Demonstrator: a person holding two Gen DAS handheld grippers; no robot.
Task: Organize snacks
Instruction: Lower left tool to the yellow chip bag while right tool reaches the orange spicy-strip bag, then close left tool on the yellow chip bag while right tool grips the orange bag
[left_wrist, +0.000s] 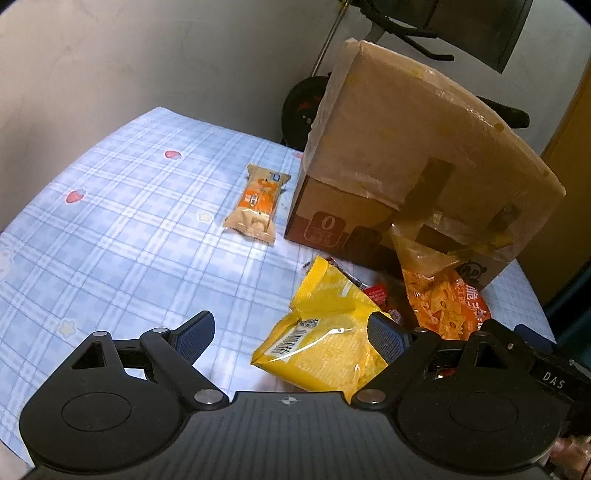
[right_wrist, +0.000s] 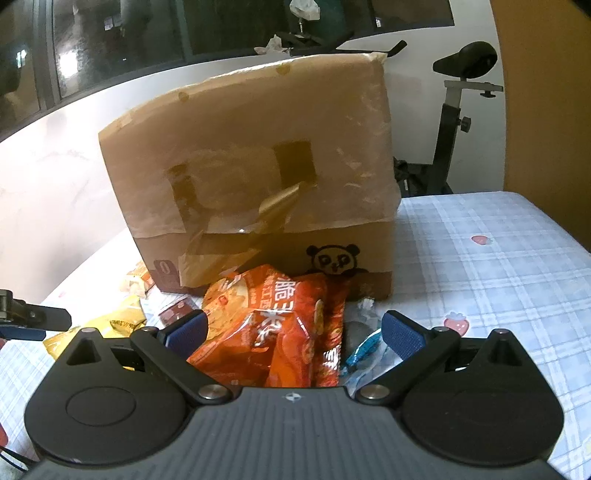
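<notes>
- Snacks lie heaped on the checked cloth (left_wrist: 110, 229) against the front of the box (right_wrist: 258, 166): a yellow bag (left_wrist: 317, 347), an orange bag (right_wrist: 273, 325), small red packs (left_wrist: 376, 293).
- A tan bar (left_wrist: 255, 203) lies apart, at ten o'clock from the heap.
- Left gripper (left_wrist: 291, 332) is released, its right pad over the yellow bag, likely lining up a pick.
- Right gripper (right_wrist: 295, 332) is released too, straddling the orange bag, probably for the same reason.
</notes>
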